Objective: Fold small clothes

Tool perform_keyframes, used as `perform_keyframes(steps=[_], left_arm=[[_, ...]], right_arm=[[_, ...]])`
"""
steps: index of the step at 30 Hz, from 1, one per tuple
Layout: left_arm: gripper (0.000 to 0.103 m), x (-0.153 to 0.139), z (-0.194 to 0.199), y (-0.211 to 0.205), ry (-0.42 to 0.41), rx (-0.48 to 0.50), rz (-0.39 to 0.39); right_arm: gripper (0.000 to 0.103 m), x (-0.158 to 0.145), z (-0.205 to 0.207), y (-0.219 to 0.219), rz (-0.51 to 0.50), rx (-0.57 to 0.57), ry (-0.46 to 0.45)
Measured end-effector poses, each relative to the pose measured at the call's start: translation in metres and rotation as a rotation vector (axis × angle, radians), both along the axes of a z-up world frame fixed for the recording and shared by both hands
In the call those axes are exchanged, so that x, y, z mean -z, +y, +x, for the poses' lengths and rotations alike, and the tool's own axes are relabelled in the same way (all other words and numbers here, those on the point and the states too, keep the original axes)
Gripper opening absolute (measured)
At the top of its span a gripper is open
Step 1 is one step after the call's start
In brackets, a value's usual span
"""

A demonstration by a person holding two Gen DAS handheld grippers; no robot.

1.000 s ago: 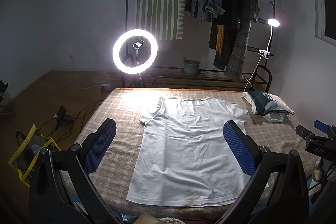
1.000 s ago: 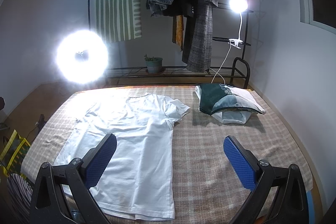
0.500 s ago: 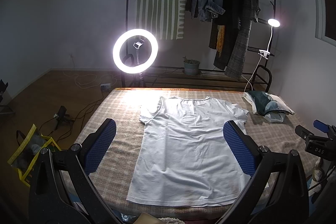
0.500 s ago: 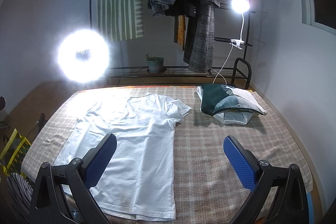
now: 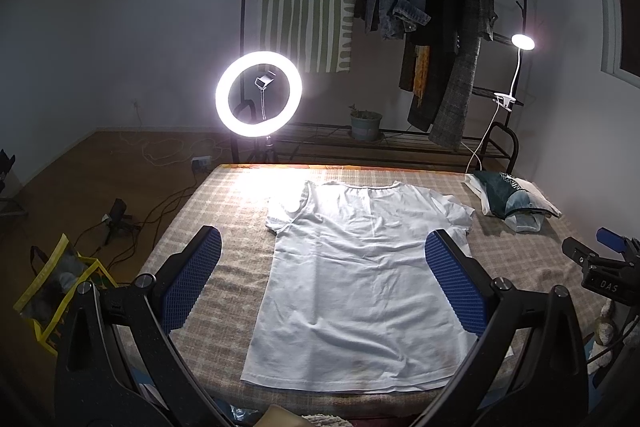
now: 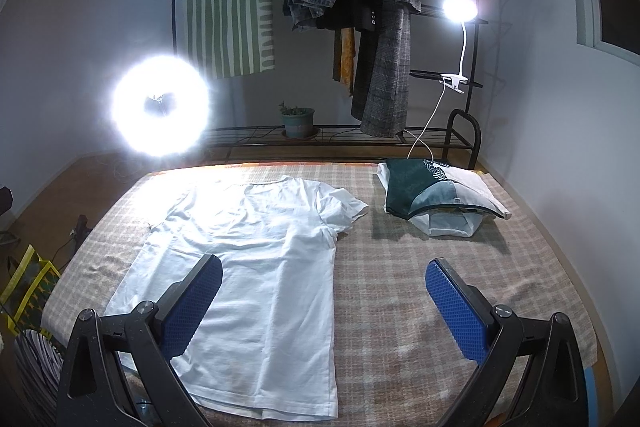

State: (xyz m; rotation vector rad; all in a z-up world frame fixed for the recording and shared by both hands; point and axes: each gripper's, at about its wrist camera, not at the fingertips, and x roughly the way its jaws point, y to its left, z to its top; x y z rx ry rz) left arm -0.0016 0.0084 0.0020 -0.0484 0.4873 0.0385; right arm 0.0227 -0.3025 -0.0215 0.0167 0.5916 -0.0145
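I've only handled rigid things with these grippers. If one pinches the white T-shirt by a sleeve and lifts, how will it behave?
Probably floppy: the white T-shirt lies flat on the checked bedcover with soft wrinkles, so it should drape and hang rather than hold its shape. It looks thin and likely light. Pushed, it would probably bunch up rather than slide, as the crumpled sleeve already suggests.
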Motion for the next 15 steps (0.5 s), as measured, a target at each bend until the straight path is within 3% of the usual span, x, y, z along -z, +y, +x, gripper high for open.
perform_keyframes(steps=[15], left_arm=[[0.103, 0.023, 0.014, 0.013, 0.047, -0.028, -0.041]], right_arm=[[0.103, 0.006, 0.007, 0.011, -0.005, 0.000, 0.028]])
